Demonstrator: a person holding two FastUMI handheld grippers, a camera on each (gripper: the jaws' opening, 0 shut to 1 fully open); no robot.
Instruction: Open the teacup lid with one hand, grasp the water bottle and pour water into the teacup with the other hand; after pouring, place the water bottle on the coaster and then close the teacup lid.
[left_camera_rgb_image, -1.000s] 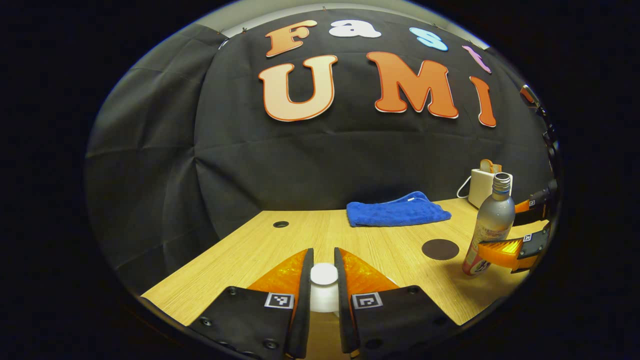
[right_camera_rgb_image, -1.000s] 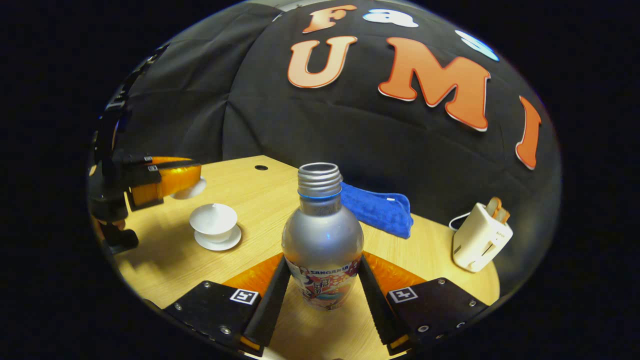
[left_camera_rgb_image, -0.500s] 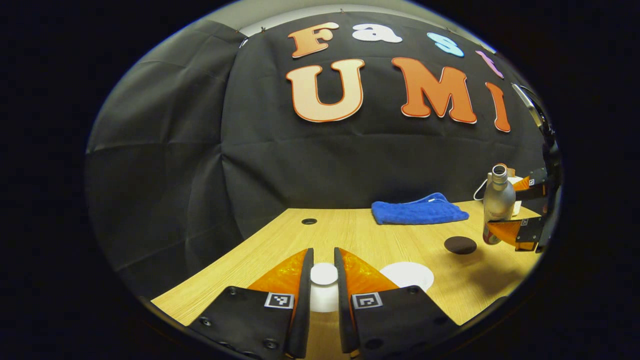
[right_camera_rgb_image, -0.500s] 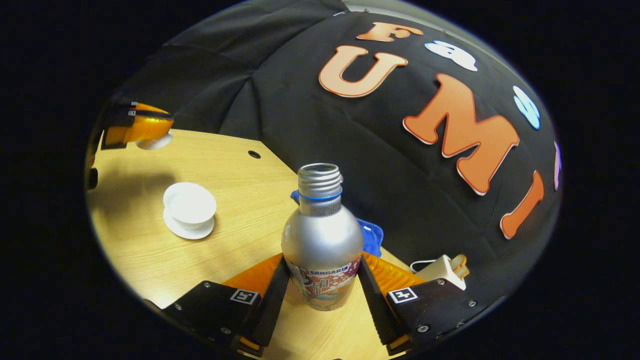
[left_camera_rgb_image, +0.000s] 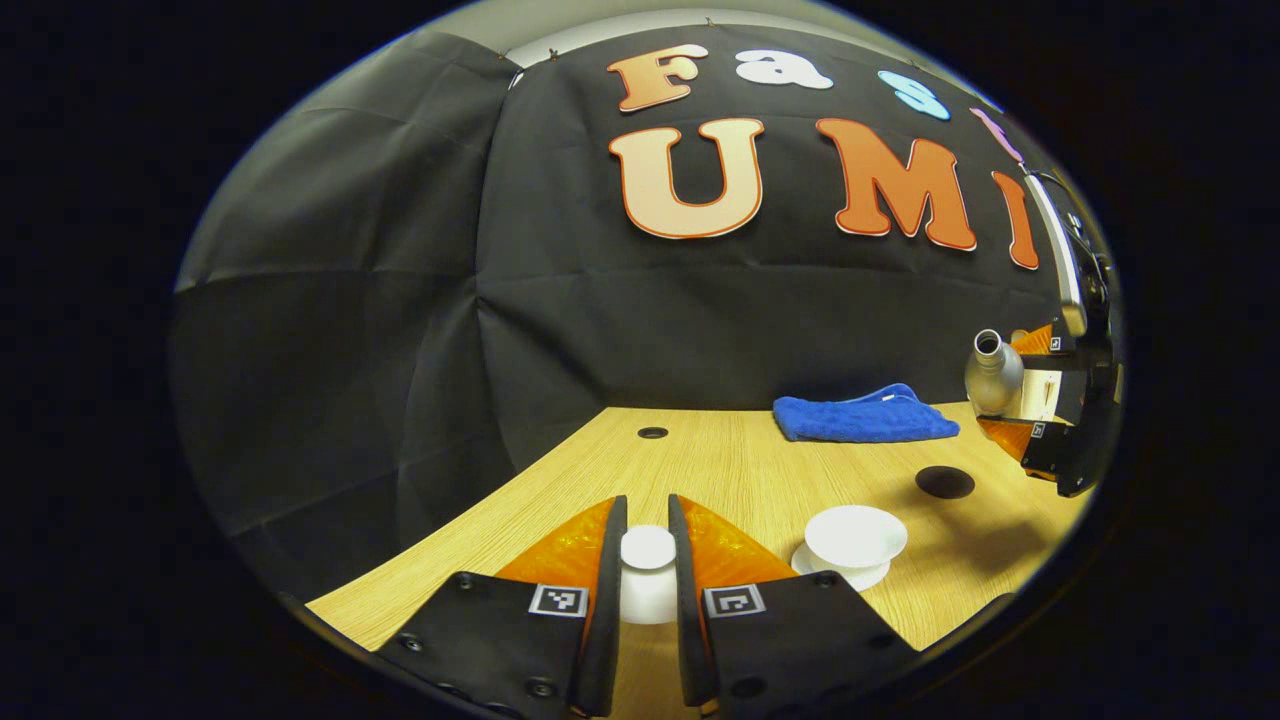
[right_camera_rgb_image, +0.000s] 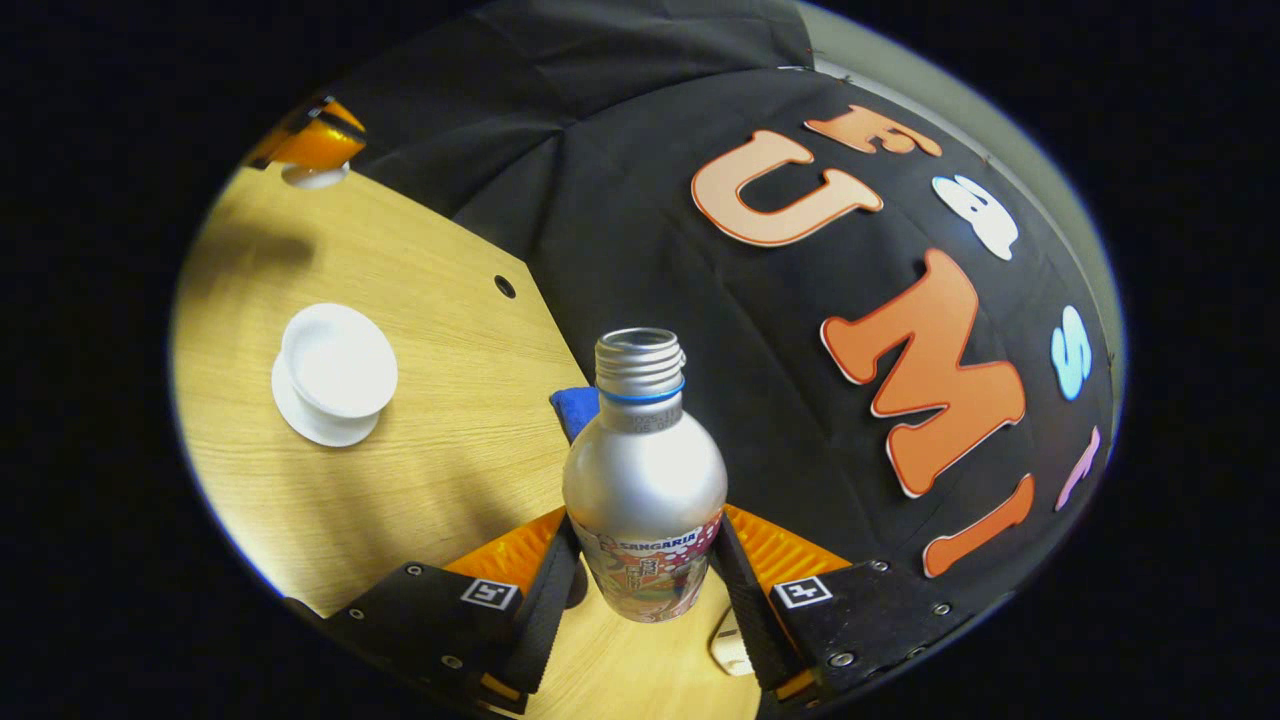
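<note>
My left gripper (left_camera_rgb_image: 647, 560) is shut on the white teacup lid (left_camera_rgb_image: 647, 550), held above the wooden table. The open white teacup (left_camera_rgb_image: 855, 536) sits on its saucer to the right of it, also seen as the teacup (right_camera_rgb_image: 337, 360) in the right gripper view. My right gripper (right_camera_rgb_image: 645, 560) is shut on the silver water bottle (right_camera_rgb_image: 645, 470), uncapped and lifted off the table, tilted in the air. In the left gripper view the bottle (left_camera_rgb_image: 992, 372) hangs at the far right in the right gripper (left_camera_rgb_image: 1040, 440). The dark round coaster (left_camera_rgb_image: 944, 482) lies bare beyond the cup.
A folded blue cloth (left_camera_rgb_image: 865, 418) lies at the back of the table (left_camera_rgb_image: 720, 470) against the black wall. A small round hole (left_camera_rgb_image: 652, 433) marks the tabletop at the back left. The left gripper (right_camera_rgb_image: 310, 150) with the lid shows at the upper left of the right gripper view.
The right gripper has lifted the bottle off the table and begun tilting toward the cup side. The left gripper has drawn the lid away to the left, so the cup came into its view.
</note>
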